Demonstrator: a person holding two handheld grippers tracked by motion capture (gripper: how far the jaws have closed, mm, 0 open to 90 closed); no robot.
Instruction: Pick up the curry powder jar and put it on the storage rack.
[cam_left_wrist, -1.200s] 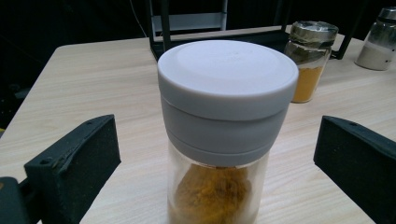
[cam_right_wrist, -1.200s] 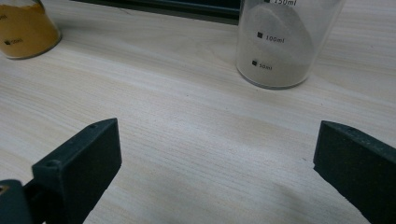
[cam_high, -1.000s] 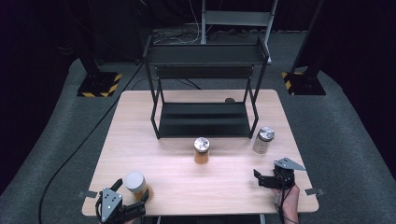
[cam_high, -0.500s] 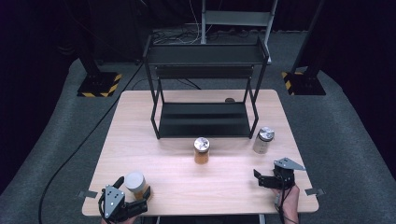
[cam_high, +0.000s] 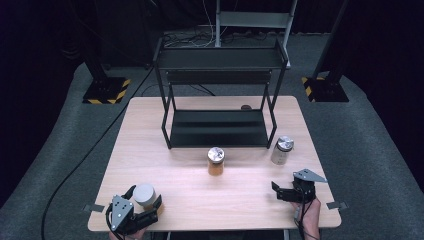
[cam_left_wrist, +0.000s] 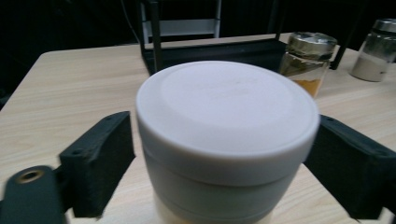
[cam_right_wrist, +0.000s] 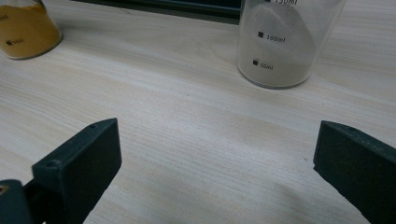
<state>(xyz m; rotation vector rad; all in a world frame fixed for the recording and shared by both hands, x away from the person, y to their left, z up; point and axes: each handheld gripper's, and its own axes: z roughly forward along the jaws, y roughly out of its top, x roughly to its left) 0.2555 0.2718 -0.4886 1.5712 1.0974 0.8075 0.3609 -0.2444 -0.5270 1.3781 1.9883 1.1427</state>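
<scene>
The left tongs (cam_high: 142, 207) straddle a squat white-lidded plastic jar with a pale body (cam_high: 144, 195), one black jaw on each side of it just under the lid; in the left gripper view the jaws look to be at the jar's (cam_left_wrist: 226, 144) wall, though whether they press it or only flank it is hard to tell from this close, blurred angle. The jar sits between the jaws at the near left corner of the pale wooden surface (cam_high: 170, 165), likely so it can be lifted toward the black two-tier metal rack (cam_high: 220, 100) well beyond the tongs. That gripper lies low and level, its hand at the surface's edge. The right tongs (cam_high: 280, 192) rest spread wide and empty, aimed forward at a clear glass jar of grey powder with a metal lid (cam_right_wrist: 287, 39) ahead of them; a similar glass jar of orange powder (cam_high: 216, 161) stands farther ahead to their left.
</scene>
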